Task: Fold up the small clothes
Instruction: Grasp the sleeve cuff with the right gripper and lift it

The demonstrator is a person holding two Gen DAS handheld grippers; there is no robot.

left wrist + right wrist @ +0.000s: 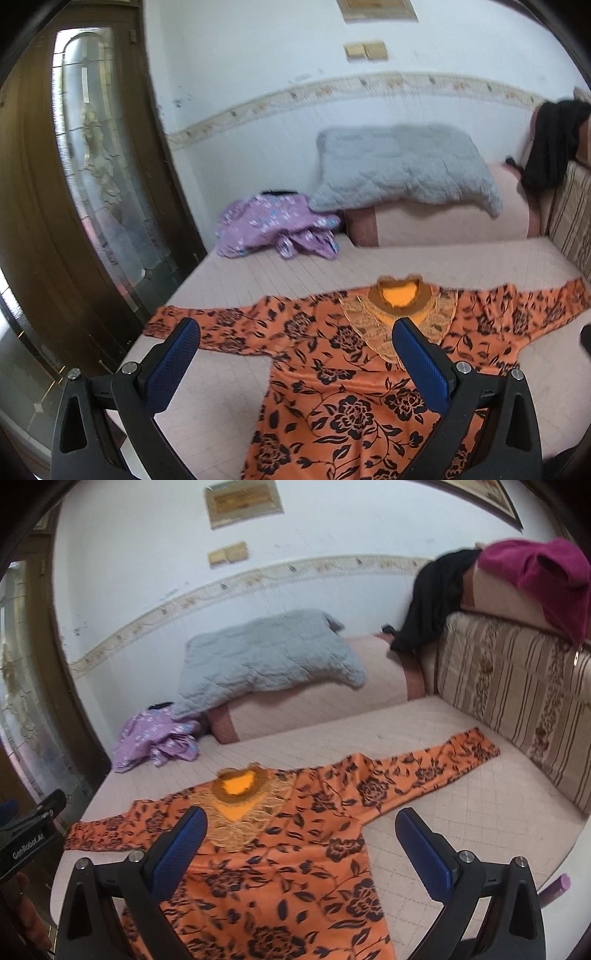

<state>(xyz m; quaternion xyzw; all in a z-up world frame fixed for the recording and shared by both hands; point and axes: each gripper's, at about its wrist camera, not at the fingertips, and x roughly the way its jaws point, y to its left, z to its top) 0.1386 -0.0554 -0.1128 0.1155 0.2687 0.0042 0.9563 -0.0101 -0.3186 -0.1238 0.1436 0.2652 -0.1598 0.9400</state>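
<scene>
An orange blouse (332, 369) lies spread flat on the bed (461, 266), sleeves at nine and three o'clock, ready for folding; both the left gripper (295, 365) and right gripper (301, 853) hover, fingers apart.

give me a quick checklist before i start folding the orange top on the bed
1. Left gripper open and empty: ok.
2. Right gripper open and empty: ok.
3. Orange floral top laid flat, neckline away from the grippers: ok.
4. Both sleeves spread out: left sleeve and right sleeve both extended, ok.
5. Bottom hem smooth: cannot tell, out of frame.
6. Space for folding: purple garment and grey quilted pillow lie apart from the top, ok.
</scene>
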